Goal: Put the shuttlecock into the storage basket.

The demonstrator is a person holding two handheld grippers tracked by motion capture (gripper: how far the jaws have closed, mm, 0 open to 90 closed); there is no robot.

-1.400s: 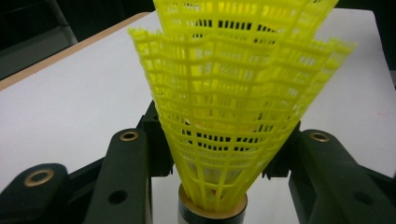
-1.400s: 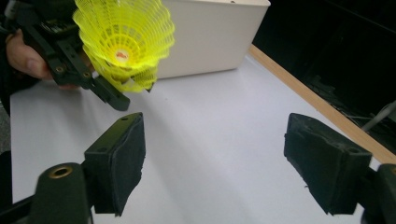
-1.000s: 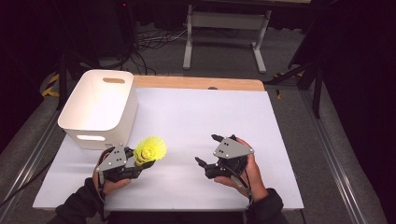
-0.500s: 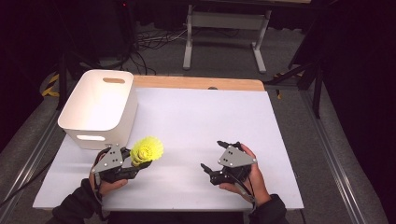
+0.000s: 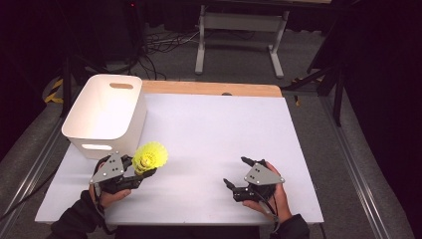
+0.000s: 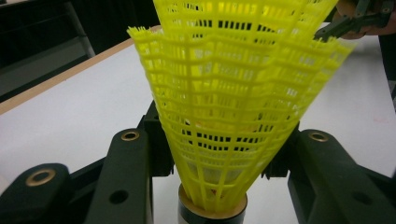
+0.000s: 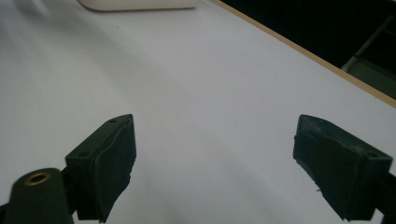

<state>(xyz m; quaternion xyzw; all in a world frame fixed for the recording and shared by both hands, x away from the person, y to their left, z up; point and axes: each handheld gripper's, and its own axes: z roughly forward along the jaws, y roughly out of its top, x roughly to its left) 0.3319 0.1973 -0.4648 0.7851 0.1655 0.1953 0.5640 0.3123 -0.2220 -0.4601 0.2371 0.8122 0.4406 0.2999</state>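
A yellow plastic shuttlecock is held in my left gripper near the table's front left, just in front of the white bin. In the left gripper view its mesh skirt flares up and away from me, with the cork base low between the two black jaws that press on its sides. My right gripper sits low over the white table at the front right, jaws wide apart with nothing between them. The right gripper view has its fingers over bare table.
The white bin stands at the table's left with a handle slot in its near wall. A wooden strip runs along the table's far edge. Cables and a metal frame lie on the floor beyond. The other gripper's tip appears far off.
My right gripper has moved down and nearer to the table's front edge. The left gripper with the shuttlecock has stayed in place.
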